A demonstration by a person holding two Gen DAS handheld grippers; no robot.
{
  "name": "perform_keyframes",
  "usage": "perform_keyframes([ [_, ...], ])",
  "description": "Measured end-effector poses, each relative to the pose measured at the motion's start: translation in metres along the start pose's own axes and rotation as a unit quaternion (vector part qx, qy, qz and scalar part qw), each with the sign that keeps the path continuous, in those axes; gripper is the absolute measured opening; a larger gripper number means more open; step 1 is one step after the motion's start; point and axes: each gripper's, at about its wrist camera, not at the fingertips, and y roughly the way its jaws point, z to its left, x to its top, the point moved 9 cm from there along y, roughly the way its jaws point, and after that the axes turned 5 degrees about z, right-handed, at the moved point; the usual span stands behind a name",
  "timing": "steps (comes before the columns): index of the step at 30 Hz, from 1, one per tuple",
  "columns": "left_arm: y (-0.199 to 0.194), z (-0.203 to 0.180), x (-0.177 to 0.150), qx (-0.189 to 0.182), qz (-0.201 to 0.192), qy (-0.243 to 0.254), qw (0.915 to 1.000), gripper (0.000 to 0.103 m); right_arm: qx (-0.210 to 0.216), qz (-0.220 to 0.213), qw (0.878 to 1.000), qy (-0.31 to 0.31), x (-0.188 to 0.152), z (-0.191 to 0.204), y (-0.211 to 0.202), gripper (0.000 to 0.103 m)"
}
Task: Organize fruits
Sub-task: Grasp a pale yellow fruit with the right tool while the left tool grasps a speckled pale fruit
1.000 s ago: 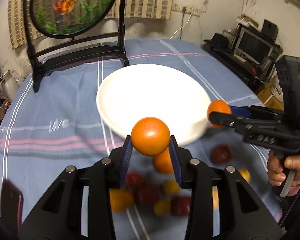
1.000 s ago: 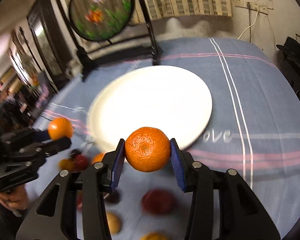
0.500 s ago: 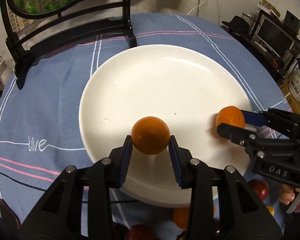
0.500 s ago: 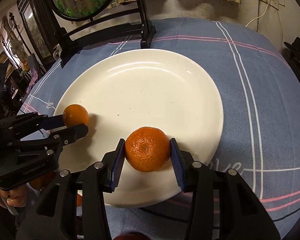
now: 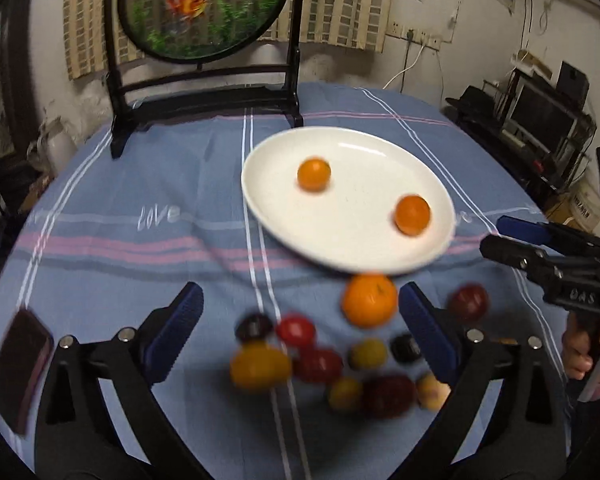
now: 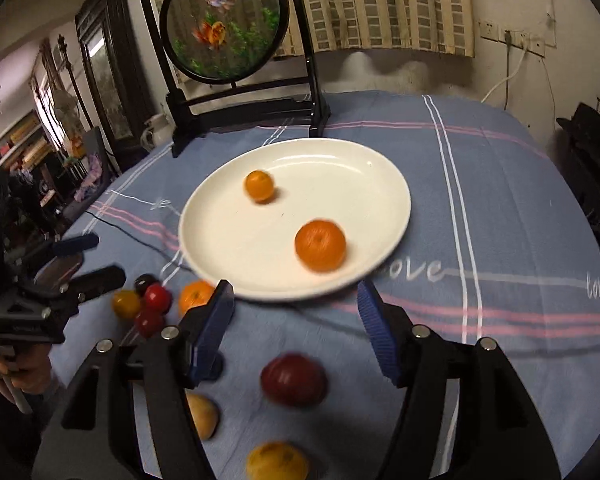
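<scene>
Having just opened, both the left gripper point(image 5: 298, 320) and right gripper point(image 6: 296, 320) gape empty, their oranges point(image 5: 314, 174) point(image 6: 320, 245) now on the plate point(image 5: 372, 256), leaving the loose fruit point(image 5: 318, 364) still to gather

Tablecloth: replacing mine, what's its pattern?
Blue tablecloth with white and pink stripes; clearest in the right wrist view.

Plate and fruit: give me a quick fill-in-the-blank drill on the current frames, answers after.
1. The number of oranges on the white plate is ____.
2. Between the fingers of the left gripper and of the right gripper there is ____ held.
3. One orange lies off the plate, on the ____ cloth.
4. The round picture behind the plate shows ____.

Missing words: two; nothing; blue; goldfish
</scene>
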Motion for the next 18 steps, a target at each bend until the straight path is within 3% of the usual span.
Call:
perform_keyframes([
  [5,-0.016,-0.008,-0.061,-0.007,0.008,0.009,0.9999,0.1,0.033,0.022,0.999,0.011,-0.048,0.017,-0.008,0.065],
  [8,-0.015,-0.015,-0.084,-0.018,0.016,0.018,0.9996,0.1,0.018,0.037,0.999,-0.023,-0.065,0.029,-0.007,0.065],
  [10,-0.009,-0.019,-0.091,-0.01,0.029,0.026,0.9992,0.1,0.015,0.047,0.998,-0.037,-0.07,0.034,-0.006,0.065],
  [13,-0.015,-0.028,-0.092,-0.006,0.01,0.053,0.9985,0.1,-0.007,0.051,0.998,-0.036,-0.076,0.03,-0.006,0.065],
  [18,-0.008,-0.033,-0.097,0.011,0.025,0.075,0.9968,0.1,-0.012,0.069,0.997,-0.021,-0.086,0.02,-0.003,0.065],
])
